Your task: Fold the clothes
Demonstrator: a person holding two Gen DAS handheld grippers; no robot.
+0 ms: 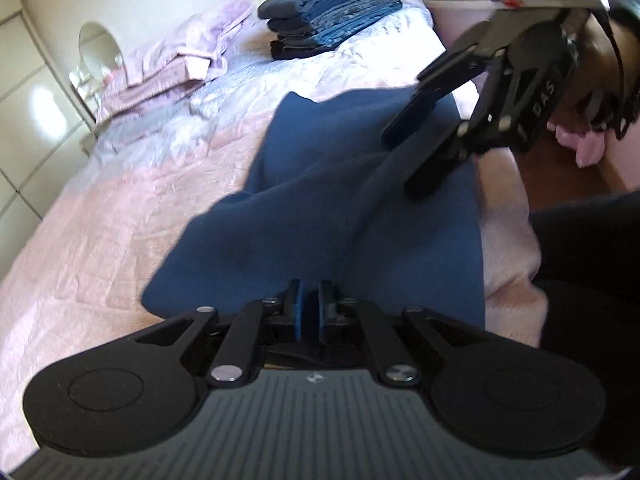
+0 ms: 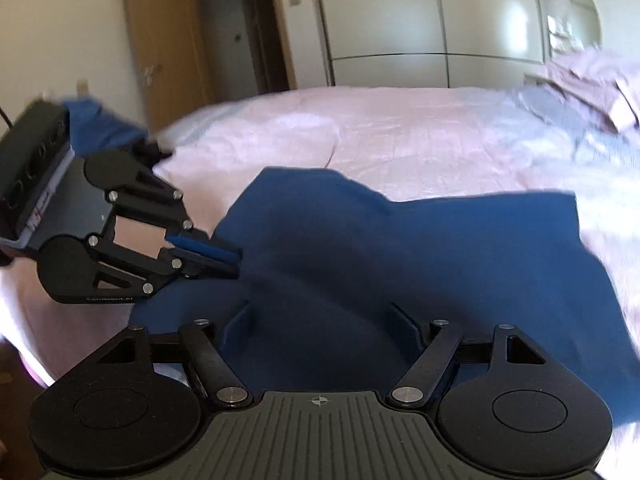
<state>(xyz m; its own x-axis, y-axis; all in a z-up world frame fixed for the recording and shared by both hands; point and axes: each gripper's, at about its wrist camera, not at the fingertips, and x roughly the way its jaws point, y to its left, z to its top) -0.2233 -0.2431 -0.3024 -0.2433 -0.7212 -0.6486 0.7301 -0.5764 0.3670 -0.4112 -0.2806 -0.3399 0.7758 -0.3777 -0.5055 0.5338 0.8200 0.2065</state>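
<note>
A dark blue garment [image 1: 320,200] lies spread on the pink bed cover [image 1: 120,220], with a raised fold running toward my left gripper. The left gripper [image 1: 310,304] sits at the garment's near edge, jaws close together with blue cloth pinched between them. In the right wrist view the same left gripper [image 2: 236,260] bites the garment's [image 2: 400,260] left edge. My right gripper [image 2: 322,320] hovers just over the cloth with its fingers wide apart and nothing between them. From the left wrist view the right gripper [image 1: 400,164] hangs open above the garment's far right side.
A stack of folded blue clothes [image 1: 332,8] sits at the bed's far end, with a folded pink blanket [image 1: 180,60] beside it. White wardrobe doors [image 2: 432,28] and a wooden door [image 2: 168,40] stand beyond the bed. A person's dark-clad leg [image 1: 592,264] is at the bed's right edge.
</note>
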